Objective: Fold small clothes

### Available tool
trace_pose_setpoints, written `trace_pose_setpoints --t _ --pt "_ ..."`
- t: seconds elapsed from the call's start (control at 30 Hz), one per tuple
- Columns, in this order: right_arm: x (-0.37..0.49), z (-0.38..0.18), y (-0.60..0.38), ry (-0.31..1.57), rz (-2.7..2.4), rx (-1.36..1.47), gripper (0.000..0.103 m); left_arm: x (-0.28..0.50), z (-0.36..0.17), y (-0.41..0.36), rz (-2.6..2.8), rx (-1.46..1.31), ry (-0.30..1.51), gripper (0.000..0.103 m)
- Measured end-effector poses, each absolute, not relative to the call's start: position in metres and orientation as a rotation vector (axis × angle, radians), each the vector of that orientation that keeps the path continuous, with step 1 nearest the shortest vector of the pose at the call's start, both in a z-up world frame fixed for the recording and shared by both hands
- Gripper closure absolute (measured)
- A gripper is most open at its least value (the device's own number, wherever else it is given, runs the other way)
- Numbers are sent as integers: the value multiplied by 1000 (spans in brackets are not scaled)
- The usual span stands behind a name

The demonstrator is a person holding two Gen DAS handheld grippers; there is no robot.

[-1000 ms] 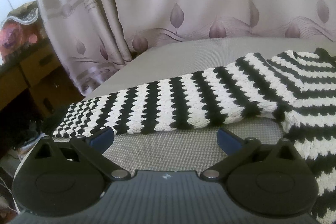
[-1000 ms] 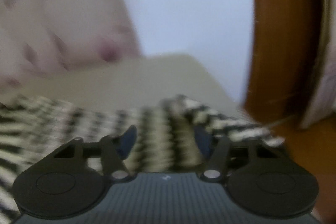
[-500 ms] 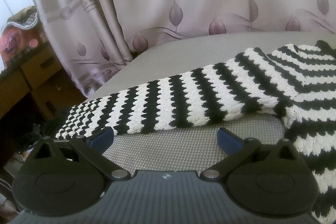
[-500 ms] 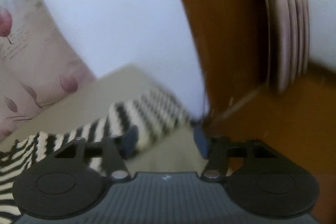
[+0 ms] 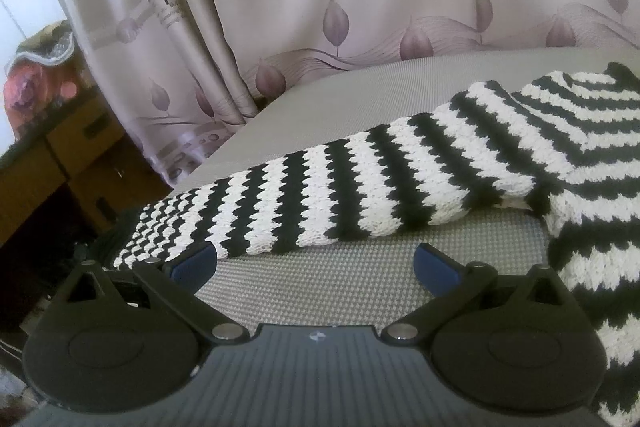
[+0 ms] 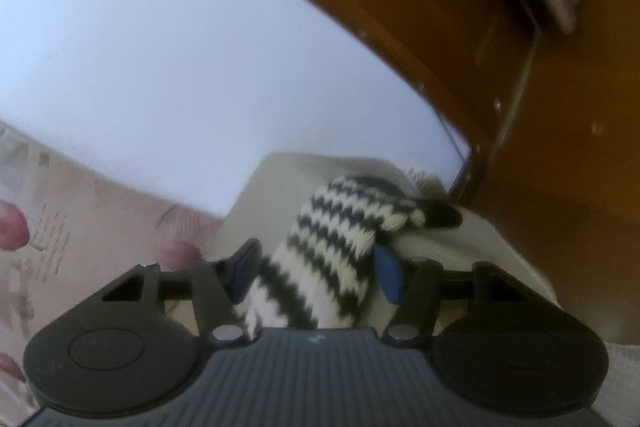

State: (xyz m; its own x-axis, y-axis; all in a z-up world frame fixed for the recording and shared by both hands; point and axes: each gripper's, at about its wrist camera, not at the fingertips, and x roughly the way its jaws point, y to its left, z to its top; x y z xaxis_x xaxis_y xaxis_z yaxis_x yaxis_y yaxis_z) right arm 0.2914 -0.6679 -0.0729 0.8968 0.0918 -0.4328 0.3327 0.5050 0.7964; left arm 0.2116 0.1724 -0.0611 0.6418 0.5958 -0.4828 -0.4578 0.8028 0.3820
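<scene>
A black-and-white striped sweater (image 5: 400,183) lies on the grey worktop (image 5: 320,279); the left gripper (image 5: 316,261) hovers open (empty), the right gripper (image 6: 316,267) straddles a sleeve (image 6: 332,247), fingers parted.

Striped sweater (image 5: 360,195) on grey surface (image 5: 320,279), left hand-held gripper (image 5: 316,263) spread

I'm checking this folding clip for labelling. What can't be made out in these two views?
- Left wrist view: sweater body is cut off by the right edge.
- Right wrist view: blurred; whether the right gripper pinches the sleeve is unclear; its cuff is partly hidden.
</scene>
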Motion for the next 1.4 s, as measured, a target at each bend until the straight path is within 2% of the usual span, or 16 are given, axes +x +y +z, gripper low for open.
trace_pose_setpoints --t 0.03,0.1,0.17,0.33,0.47,0.57,0.63,0.67,0.7,1.0,1.03,1.07,1.2,1.23,1.3,1.4 --pt "294 -74 -666 465 -179 1026 45 212 -61 171 608 237 633 0" --pt "300 -78 -662 479 -215 990 78 212 -61 171 611 241 633 0" --pt "296 -84 -664 485 -246 980 93 211 -61 172 608 235 633 0" --pt "210 -60 -665 270 -242 984 94 211 -61 172 607 228 634 0" --pt "126 -58 -657 256 -281 1012 94 211 -61 173 609 232 633 0" --pt "105 -69 -665 291 -211 1062 88 212 -61 172 611 241 635 0" --pt "112 -72 -677 290 -197 1114 58 212 -60 172 612 240 634 0" --pt "118 -69 -682 275 -186 1112 32 212 -60 172 611 238 634 0" --pt "129 -66 -687 272 -209 1085 22 212 -61 172 612 237 635 0" --pt "255 -96 -717 574 -159 1195 22 214 -63 167 632 263 644 0" --pt "260 -101 -721 555 -158 1251 24 214 -63 166 634 269 644 0" --pt "263 -105 -722 531 -158 1296 31 215 -63 165 636 275 644 0" --pt "280 -127 -726 520 -200 1367 74 215 -64 162 643 294 643 0" --pt "281 -131 -726 510 -210 1370 78 215 -64 162 644 297 643 0" --pt "278 -127 -726 454 -219 1355 96 214 -64 161 645 301 642 0" --pt "259 -106 -724 351 -223 1244 97 214 -64 162 645 300 642 0"
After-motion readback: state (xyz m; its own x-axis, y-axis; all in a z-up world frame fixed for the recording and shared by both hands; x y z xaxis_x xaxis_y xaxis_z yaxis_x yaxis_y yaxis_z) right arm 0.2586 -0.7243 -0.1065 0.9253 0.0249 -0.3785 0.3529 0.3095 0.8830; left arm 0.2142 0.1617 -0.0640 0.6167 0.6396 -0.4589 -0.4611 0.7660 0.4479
